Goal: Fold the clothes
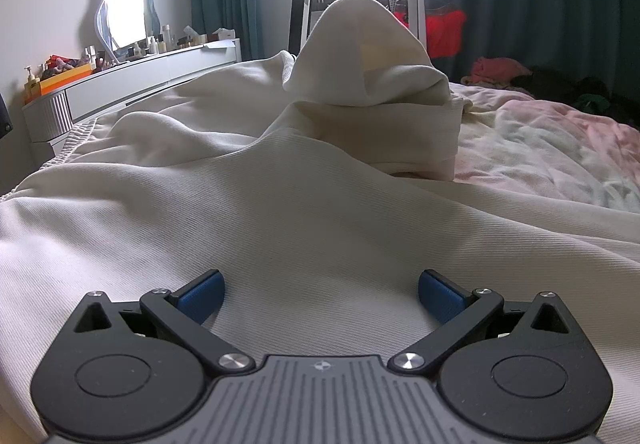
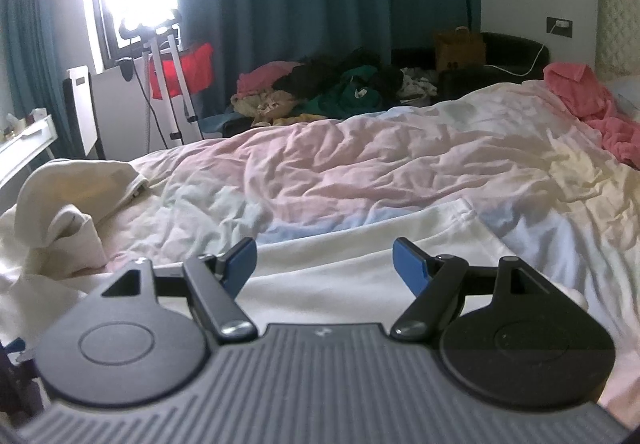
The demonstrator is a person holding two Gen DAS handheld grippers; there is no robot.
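A bedroom with teal curtains (image 2: 304,0) and a blazing window; the bed (image 2: 400,164) wears a crumpled pink and pale quilt. A cream hoodie (image 1: 280,212) lies spread across the near edge of the bed, its hood (image 1: 372,52) propped up in a peak toward the window. The left tongs (image 1: 321,298) hover low over the hoodie's ribbed cloth, blue pads (image 1: 204,294) spread wide, nothing between them. The right tongs (image 2: 325,264) sit released too, above a flat white stretch of the hoodie (image 2: 360,264) near the quilt, pads apart and gripping nothing. On the far side of the bed a pile (image 2: 332,88) of pink, black and green clothes is heaped. A pink garment (image 2: 592,108) is bunched near the headboard. A dresser (image 1: 140,84) with bottles and a mirror (image 1: 124,14) stands along the left wall.
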